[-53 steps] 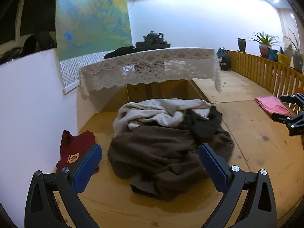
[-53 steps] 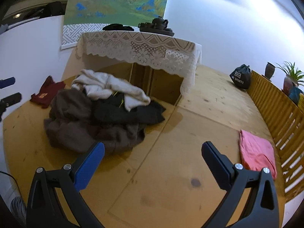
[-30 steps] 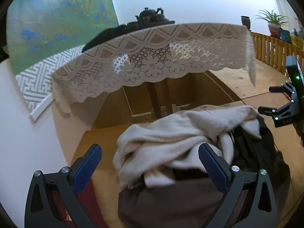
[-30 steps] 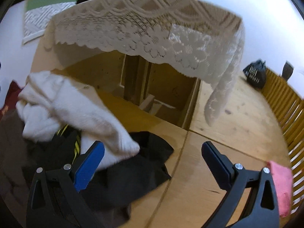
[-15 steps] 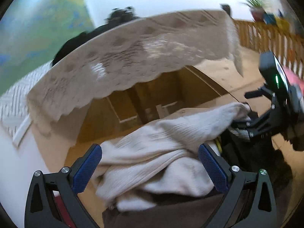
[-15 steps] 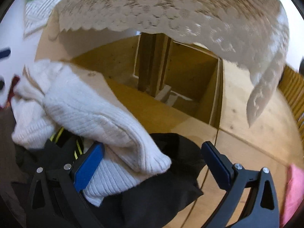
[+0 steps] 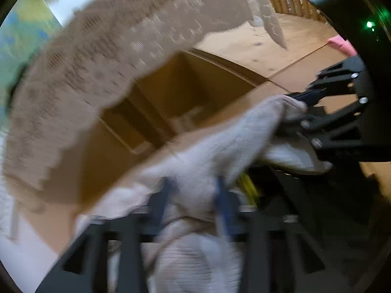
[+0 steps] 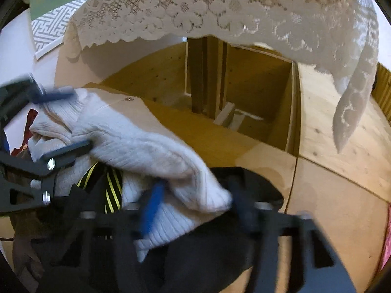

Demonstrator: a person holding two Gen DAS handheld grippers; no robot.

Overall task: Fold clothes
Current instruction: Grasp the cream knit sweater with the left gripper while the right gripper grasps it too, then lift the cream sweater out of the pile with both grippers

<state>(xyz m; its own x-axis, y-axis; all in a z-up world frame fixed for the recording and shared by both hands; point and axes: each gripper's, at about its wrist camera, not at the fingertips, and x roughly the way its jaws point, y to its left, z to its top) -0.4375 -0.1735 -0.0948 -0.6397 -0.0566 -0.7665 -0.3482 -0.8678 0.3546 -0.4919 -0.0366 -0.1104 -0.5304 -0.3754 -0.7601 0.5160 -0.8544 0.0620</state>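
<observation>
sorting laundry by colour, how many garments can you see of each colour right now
cream or white: 1, the knit sweater
black: 1, the garment under it, with yellow stripes
dark red: 1
pink: 1
total: 4

Left gripper [image 7: 194, 196]: black open-frame linkage, blue pads on the jaws, blurred.
Right gripper [image 8: 195, 200]: same black frame, blue pads, silver screws.
Housing at 2 o'clock in left view: black, green light.

The sweater [image 8: 136, 144] lies on top of the clothes pile [image 8: 220, 251]. The pile sits on the floor [image 8: 330, 195]. The table with the lace cloth [image 8: 220, 7] stands behind it.
</observation>
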